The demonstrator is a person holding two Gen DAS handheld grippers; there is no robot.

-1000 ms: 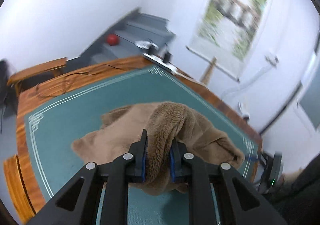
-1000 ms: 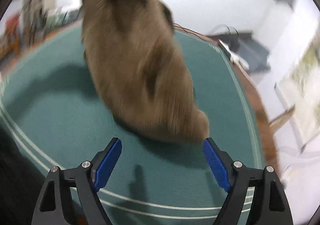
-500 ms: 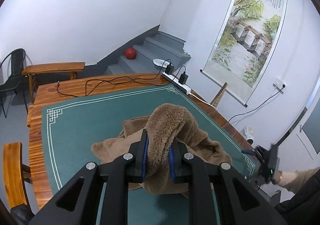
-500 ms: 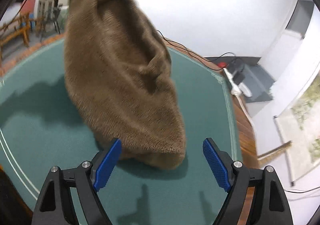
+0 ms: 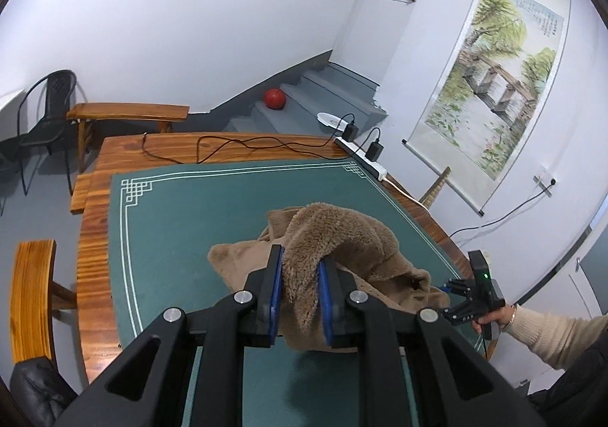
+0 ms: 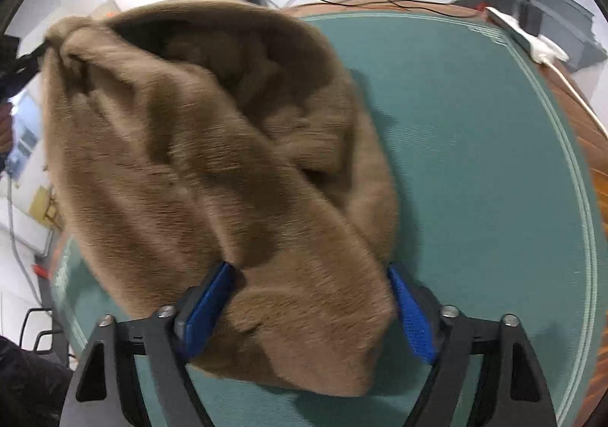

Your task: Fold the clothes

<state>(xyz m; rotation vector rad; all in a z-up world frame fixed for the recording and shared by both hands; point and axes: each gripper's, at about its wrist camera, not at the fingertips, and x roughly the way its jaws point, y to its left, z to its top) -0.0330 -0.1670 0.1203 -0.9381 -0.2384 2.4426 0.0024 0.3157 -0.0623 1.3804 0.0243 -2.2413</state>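
Note:
A fluffy brown garment [image 5: 342, 233] lies partly heaped on the green mat [image 5: 171, 218]. My left gripper [image 5: 301, 260] is shut on a raised fold of it, which arches up from the heap. In the right wrist view the garment [image 6: 190, 123] hangs from that hold down to the mat [image 6: 475, 161]. Its lower end sits between the blue pads of my right gripper [image 6: 307, 269], whose jaws are closing around it without squeezing it. The left wrist view shows the right gripper [image 5: 450, 286] at the heap's right edge.
The mat covers a wooden table [image 5: 91, 237]. A white power strip [image 5: 361, 157] with chargers and cables lies at its far edge. A person's sleeve [image 5: 551, 336] comes in from the right. Wooden benches [image 5: 30, 298], a black chair [image 5: 45, 115] and a red ball [image 5: 275, 98] stand beyond.
My right gripper has moved in on the hanging garment, so its lower end now sits between the jaws, which have narrowed. The left gripper has shifted across the table, still gripping its fold.

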